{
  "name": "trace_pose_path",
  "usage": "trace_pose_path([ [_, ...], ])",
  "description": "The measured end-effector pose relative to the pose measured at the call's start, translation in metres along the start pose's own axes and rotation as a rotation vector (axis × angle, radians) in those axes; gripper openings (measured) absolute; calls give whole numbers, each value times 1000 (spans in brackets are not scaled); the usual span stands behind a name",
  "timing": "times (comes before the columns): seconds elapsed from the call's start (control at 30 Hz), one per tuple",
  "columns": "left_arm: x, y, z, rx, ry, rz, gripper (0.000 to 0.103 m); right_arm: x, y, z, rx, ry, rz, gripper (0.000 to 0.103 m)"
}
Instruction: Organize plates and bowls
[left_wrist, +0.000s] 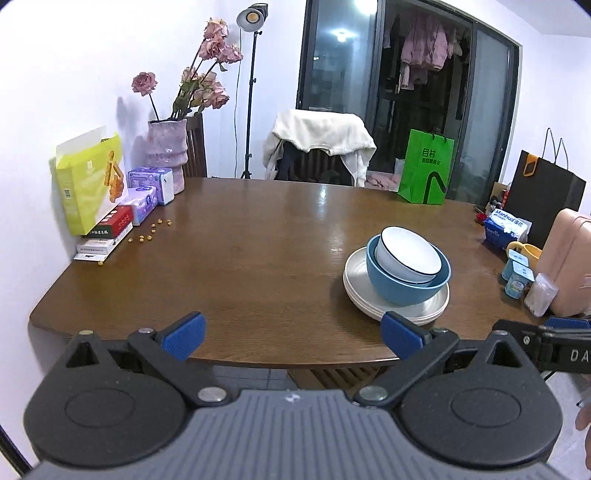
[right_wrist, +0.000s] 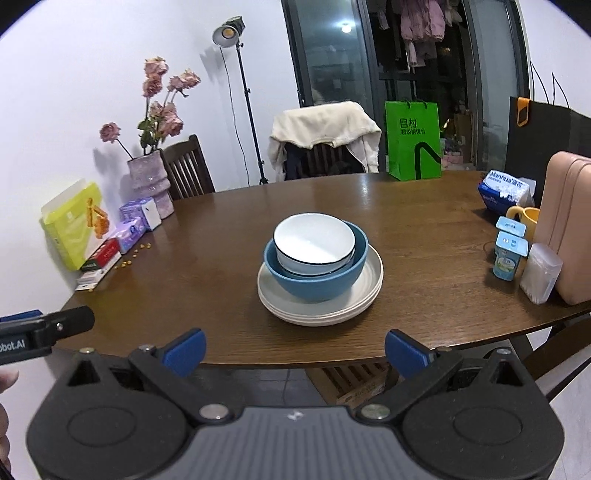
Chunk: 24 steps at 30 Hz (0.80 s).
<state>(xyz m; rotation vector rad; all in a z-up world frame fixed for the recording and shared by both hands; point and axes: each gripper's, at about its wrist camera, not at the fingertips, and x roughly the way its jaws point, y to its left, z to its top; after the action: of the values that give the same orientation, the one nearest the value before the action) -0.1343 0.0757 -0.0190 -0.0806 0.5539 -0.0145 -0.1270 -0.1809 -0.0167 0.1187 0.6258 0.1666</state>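
A white bowl with a dark rim (right_wrist: 314, 240) (left_wrist: 408, 254) rests inside a blue bowl (right_wrist: 317, 282) (left_wrist: 400, 290). The blue bowl stands on a stack of cream plates (right_wrist: 365, 295) (left_wrist: 356, 284) on the brown wooden table (right_wrist: 207, 258) (left_wrist: 236, 258). My right gripper (right_wrist: 294, 350) hangs open at the table's near edge, straight in front of the stack, holding nothing. My left gripper (left_wrist: 293, 338) is open too, at the near edge and left of the stack. Each gripper's black side shows at the margin of the other's view.
Boxes (left_wrist: 92, 184), tissue packs and a vase of pink flowers (left_wrist: 168, 155) line the table's left side, with small yellow bits scattered nearby. A green bag (right_wrist: 413, 140), tissue pack, yellow mug (right_wrist: 522, 221), yoghurt cups (right_wrist: 509, 254) and a pink case (right_wrist: 569, 225) crowd the right. A chair draped in white cloth (right_wrist: 325, 129) stands beyond.
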Motion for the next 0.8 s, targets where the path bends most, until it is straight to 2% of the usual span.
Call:
trace_pose_path([
  [0.8, -26, 1, -7, -18, -43, -13, 103, -27, 12, -2, -37, -40, 13, 103],
])
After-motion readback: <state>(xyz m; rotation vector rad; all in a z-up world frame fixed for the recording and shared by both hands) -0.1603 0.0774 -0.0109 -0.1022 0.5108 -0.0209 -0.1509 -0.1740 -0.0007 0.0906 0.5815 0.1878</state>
